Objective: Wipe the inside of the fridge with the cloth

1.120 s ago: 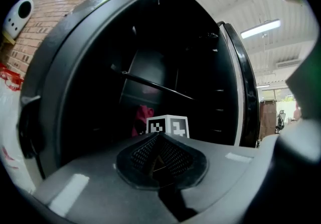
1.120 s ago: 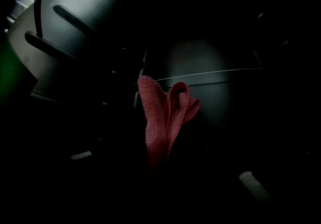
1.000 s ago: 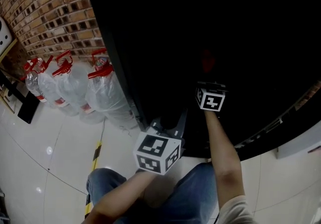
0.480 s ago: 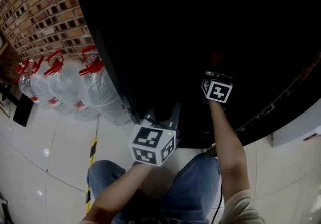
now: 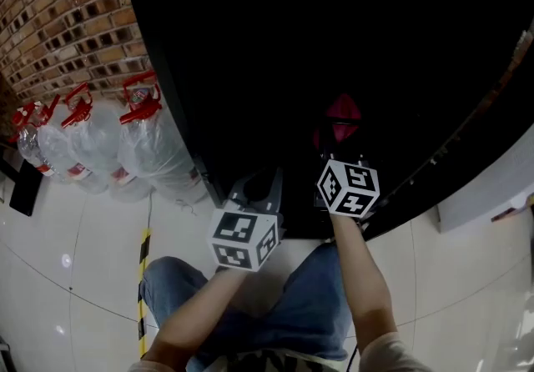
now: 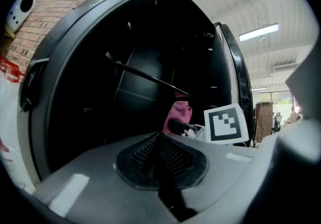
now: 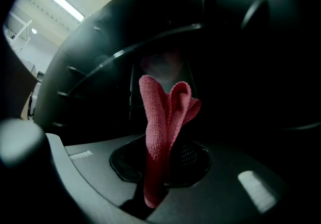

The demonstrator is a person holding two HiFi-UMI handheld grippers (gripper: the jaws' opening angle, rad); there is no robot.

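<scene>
Right gripper view: right gripper (image 7: 159,165) clamped on cloth (image 7: 165,112) inside the open fridge (image 7: 90,82). Left gripper (image 6: 159,155) closed, empty. Wiping evidently under way; extent completed unverifiable.

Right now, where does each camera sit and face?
Head view: on the head, steeply down at the open fridge; forearms, legs, left gripper, right gripper show.
Left gripper view: on that gripper, facing into the fridge; its shut fingers show.
Right gripper view: likewise, facing inward; its fingers pinch the cloth.
Shared: all three show the cloth.
</scene>
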